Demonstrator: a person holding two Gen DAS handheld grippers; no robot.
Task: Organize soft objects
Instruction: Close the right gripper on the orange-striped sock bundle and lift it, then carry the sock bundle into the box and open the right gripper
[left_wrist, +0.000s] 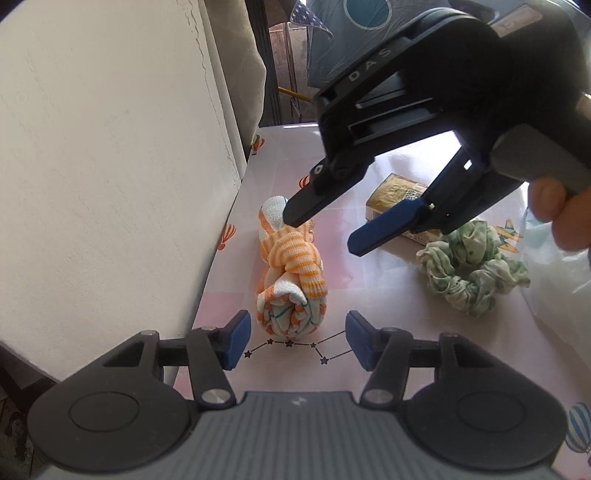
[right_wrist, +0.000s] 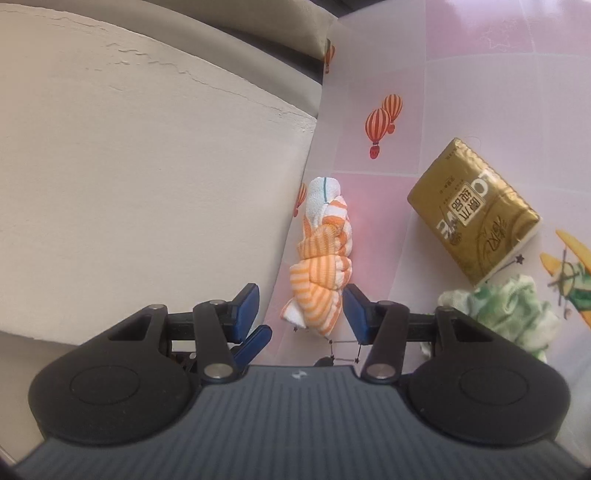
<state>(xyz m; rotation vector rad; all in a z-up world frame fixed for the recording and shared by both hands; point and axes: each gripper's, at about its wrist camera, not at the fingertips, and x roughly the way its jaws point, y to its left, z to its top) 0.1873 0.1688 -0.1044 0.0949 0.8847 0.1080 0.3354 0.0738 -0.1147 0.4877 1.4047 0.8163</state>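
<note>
A rolled, knotted orange-and-white striped sock bundle (left_wrist: 291, 280) (right_wrist: 321, 266) lies on the pink patterned tablecloth (left_wrist: 332, 369), close to the white wall. My left gripper (left_wrist: 297, 339) is open, and the bundle's near end sits just ahead of its blue pads (left_wrist: 238, 338). My right gripper (left_wrist: 325, 229) (right_wrist: 301, 314) is also open. It hangs tilted over the bundle's far end, held by a hand (left_wrist: 561, 214). In the right wrist view the bundle shows between its pads, and no pad presses on it. One pad of the left gripper (right_wrist: 255, 343) shows below.
A gold tissue pack (left_wrist: 399, 192) (right_wrist: 472, 210) and a green-and-white scrunchie (left_wrist: 472, 273) (right_wrist: 509, 314) lie to the right of the bundle. A clear plastic bag (left_wrist: 554, 288) sits at the far right. The white wall (left_wrist: 110, 184) (right_wrist: 147, 184) borders the table's left edge.
</note>
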